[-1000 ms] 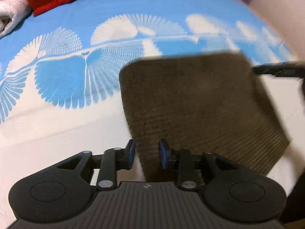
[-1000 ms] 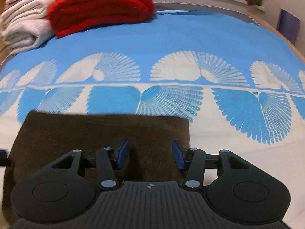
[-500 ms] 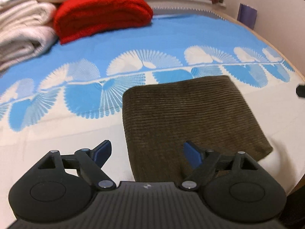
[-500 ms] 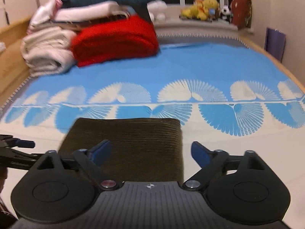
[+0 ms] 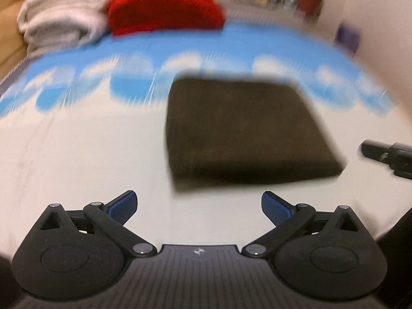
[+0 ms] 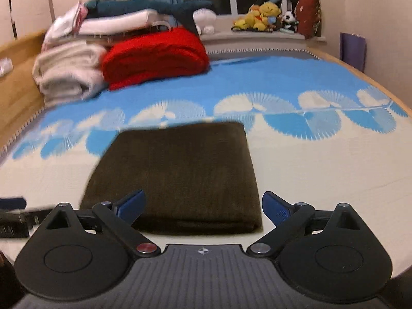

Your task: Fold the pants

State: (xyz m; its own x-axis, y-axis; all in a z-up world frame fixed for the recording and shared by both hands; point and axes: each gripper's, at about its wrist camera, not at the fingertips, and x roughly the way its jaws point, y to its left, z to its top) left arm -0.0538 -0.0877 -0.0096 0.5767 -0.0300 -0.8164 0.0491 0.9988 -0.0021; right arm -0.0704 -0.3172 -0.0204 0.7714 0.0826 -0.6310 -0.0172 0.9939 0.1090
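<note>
Dark brown and faintly ribbed like corduroy, the folded pants (image 5: 244, 131) lie as a flat rectangle on the bedspread (image 5: 77, 154), blue with white fan shapes farther back and cream nearer the camera. In the left wrist view, which is smeared by motion blur, the left gripper (image 5: 199, 204) sits low in the frame with its blue-padded fingers (image 5: 123, 204) spread wide apart and nothing between them; the pants lie ahead of it and a little to the right, clear of both fingertips. At the right edge a black part of the right gripper (image 5: 386, 154) shows just beside the pants' near right corner. Behind the pants, a folded red blanket (image 5: 164, 7) rests next to a stack of pale towels (image 5: 64, 23) at the far end of the bed.

In the right wrist view the picture is sharper. The right gripper (image 6: 203, 206) also has its fingers wide apart and empty, with the near edge of the pants (image 6: 177, 172) lying between and just beyond the tips. The left gripper (image 6: 15, 216) shows at the left edge, near the pants' left corner. Farther back lie the red blanket (image 6: 154, 54), the towels (image 6: 67, 72) with more folded linen on top, and stuffed toys (image 6: 262, 15) on the window ledge.
</note>
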